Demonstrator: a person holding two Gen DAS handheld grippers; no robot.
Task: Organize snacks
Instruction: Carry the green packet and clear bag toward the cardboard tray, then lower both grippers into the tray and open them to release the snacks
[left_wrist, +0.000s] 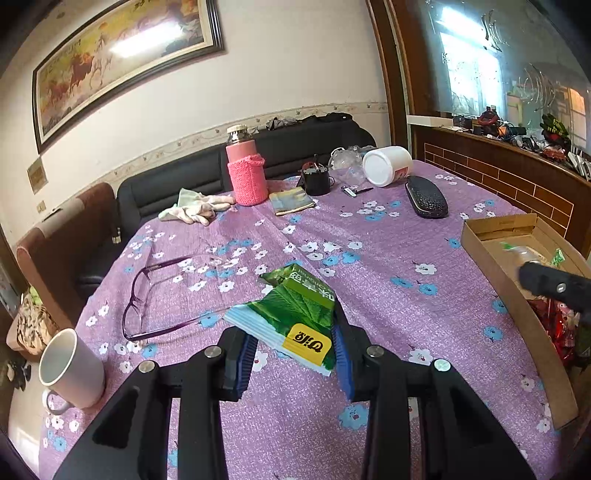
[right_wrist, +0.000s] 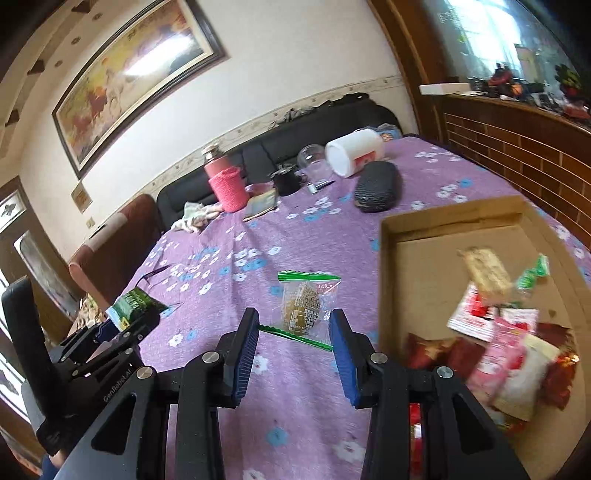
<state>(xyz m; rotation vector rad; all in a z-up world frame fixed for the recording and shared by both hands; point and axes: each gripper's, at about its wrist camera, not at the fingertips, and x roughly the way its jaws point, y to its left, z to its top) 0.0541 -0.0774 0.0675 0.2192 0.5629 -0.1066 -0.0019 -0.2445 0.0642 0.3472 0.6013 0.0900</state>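
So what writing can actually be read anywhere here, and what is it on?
"GenRobot.AI": on the left gripper, seen from the right wrist.
Green snack packet: Chinese characters upside down, not legible.
Clear-wrapped pastry: print too small.
White jar: red label blurred.

Cake packet (right_wrist: 305, 305) left of snack box (right_wrist: 391, 236)

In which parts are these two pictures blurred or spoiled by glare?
Left wrist view: the right tool is smeared over the cardboard box, and the framed painting reflects a lamp. Right wrist view: the snacks in the box are blurred; the clear cake packet stays sharp.
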